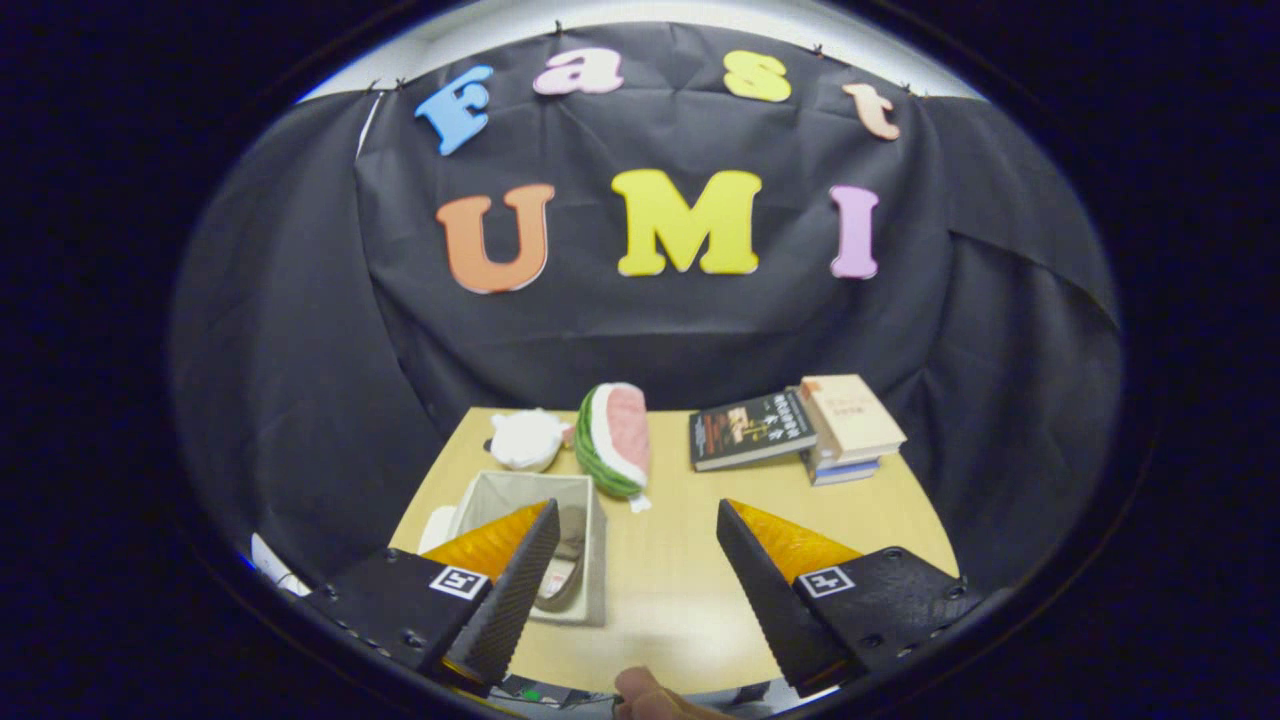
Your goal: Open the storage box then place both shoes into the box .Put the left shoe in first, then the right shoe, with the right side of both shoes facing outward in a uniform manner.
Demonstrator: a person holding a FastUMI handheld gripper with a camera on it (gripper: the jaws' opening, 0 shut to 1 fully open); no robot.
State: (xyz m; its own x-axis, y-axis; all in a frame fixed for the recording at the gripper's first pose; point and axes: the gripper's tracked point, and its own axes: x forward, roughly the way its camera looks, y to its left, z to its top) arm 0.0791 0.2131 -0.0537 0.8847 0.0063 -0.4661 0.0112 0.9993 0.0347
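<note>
A pale fabric storage box [590, 500] stands open on the wooden table [680, 570], behind my left finger. Inside it lies a brownish shoe [568, 560], partly hidden by that finger; I cannot tell whether a second shoe is under it. My gripper [637, 520] hangs well above the table with its fingers wide apart and nothing between them. The box sits to the left of the gap between the fingers.
A watermelon-slice plush [615, 440] and a white plush [527, 440] lie beyond the box. A dark book [750, 428] and a stack of books [850, 425] sit at the table's far right. A person's finger [650, 695] shows at the near edge.
</note>
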